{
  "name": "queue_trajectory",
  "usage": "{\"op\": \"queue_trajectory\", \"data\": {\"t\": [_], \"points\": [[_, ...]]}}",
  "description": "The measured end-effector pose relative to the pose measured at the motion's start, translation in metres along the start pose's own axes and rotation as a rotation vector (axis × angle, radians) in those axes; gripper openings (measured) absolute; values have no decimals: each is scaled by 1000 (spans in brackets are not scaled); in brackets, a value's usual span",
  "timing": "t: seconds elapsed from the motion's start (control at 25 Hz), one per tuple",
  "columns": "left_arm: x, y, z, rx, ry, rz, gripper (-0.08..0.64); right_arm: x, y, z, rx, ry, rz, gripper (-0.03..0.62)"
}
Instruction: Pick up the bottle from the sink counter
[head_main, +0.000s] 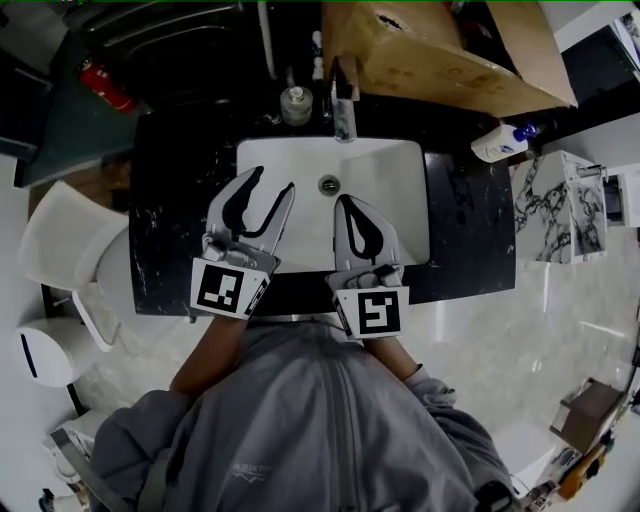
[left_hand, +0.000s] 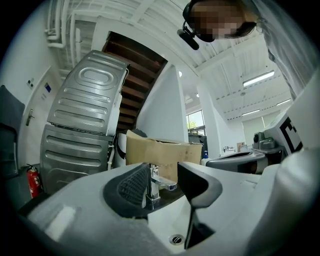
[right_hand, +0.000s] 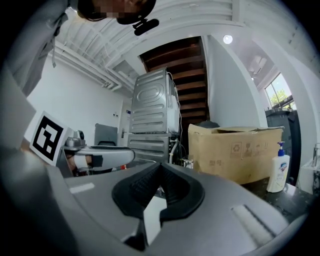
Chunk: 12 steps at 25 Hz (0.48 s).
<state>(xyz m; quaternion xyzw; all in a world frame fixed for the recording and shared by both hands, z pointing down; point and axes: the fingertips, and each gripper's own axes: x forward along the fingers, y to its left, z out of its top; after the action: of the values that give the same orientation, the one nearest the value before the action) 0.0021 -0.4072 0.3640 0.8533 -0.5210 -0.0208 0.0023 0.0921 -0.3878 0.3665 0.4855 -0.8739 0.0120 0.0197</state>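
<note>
The bottle (head_main: 503, 141), white with a blue pump cap, lies on the black marble counter (head_main: 470, 230) at the far right, beside the white basin (head_main: 400, 190). In the right gripper view the bottle (right_hand: 278, 172) stands at the right edge, in front of the box. My left gripper (head_main: 274, 180) hovers over the basin's left half with its jaws open and nothing between them; in its own view the left gripper (left_hand: 162, 175) frames the tap. My right gripper (head_main: 346, 202) is over the basin's middle, shut and empty, well left of the bottle. Its own view shows the right gripper (right_hand: 161, 169) with tips meeting.
A chrome tap (head_main: 343, 110) rises at the basin's back edge, with a small round dispenser (head_main: 296, 104) to its left. A big cardboard box (head_main: 440, 50) sits behind the counter. A white seat (head_main: 60, 240) stands at the left, a marble-patterned shelf (head_main: 560, 210) at the right.
</note>
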Motion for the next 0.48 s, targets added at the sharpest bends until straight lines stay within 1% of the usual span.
{"op": "queue_trajectory", "data": {"t": [0.24,0.32,0.48], "points": [[34,22,-21,13,24,-17,217,19,-11,-14,3,22,-42,0],[47,30,-34,6,37,-16,230,25,-16,-17,-9,25,-59,0],[67,43,-57,-12,61,-14,233,38,-20,-25,-27,35,-71,0]]}}
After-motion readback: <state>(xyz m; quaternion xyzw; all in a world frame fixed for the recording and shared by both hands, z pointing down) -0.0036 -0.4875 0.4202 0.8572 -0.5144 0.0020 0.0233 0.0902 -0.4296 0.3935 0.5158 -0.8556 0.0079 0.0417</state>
